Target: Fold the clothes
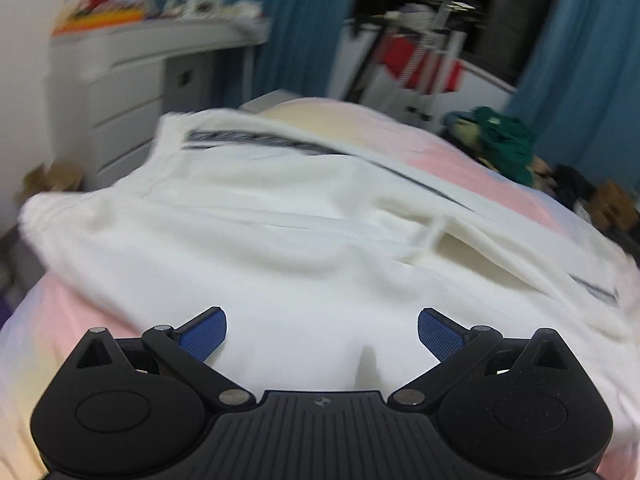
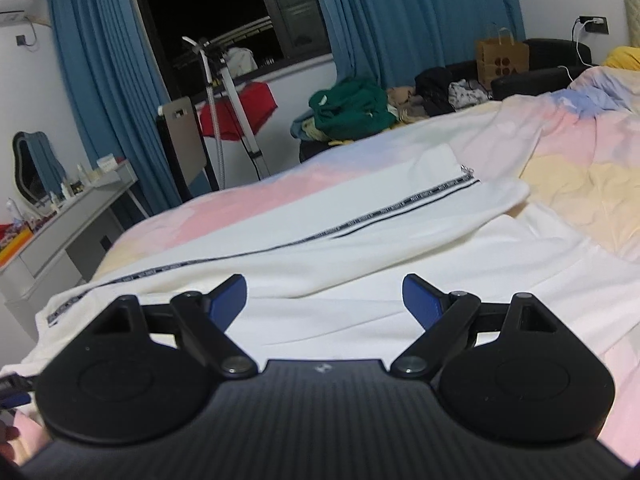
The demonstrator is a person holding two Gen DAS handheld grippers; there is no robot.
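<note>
A white garment [image 1: 256,240] with a dark printed stripe lies spread on the bed, blurred in the left wrist view. My left gripper [image 1: 322,334] hangs over its near part, open, with nothing between the blue pads. In the right wrist view the same white garment [image 2: 360,240] has one panel folded across it, its striped edge [image 2: 400,210] running diagonally. Low over the near edge of the cloth, my right gripper [image 2: 324,304] stands wide open and holds nothing.
The bed has a pastel pink, yellow and blue cover [image 2: 580,152]. A grey desk [image 2: 60,224] with clutter stands left. Blue curtains [image 2: 420,20], a clothes rack [image 2: 224,92] with red cloth, a pile of clothes [image 2: 352,108] and a paper bag [image 2: 502,58] lie beyond.
</note>
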